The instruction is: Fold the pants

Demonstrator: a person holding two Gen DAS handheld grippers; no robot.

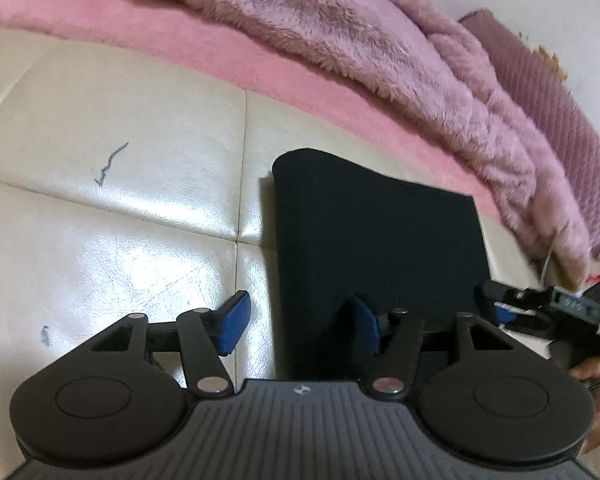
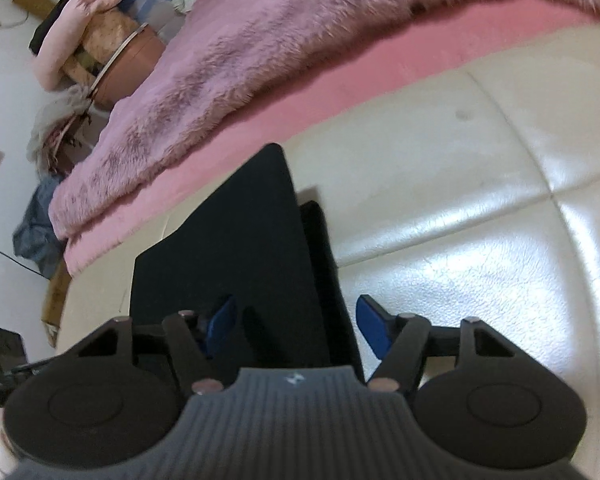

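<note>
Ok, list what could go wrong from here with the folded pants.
1. Both grippers, left and right, stand open right over the near edge of the black pants; a blue pad could snag it and spoil the fold.
2. A lower layer sticks out along one side, so the stack may be uneven.
3. The furry pink blanket lies close behind and might shed fluff on the pants.

The pants (image 1: 376,236) are matt black cloth, smooth and flat. The cream mattress (image 1: 112,216) looks like glossy, finely cracked leather. The blanket (image 1: 340,40) is shaggy pink fur over a smoother pink fleece sheet (image 1: 236,60).
</note>
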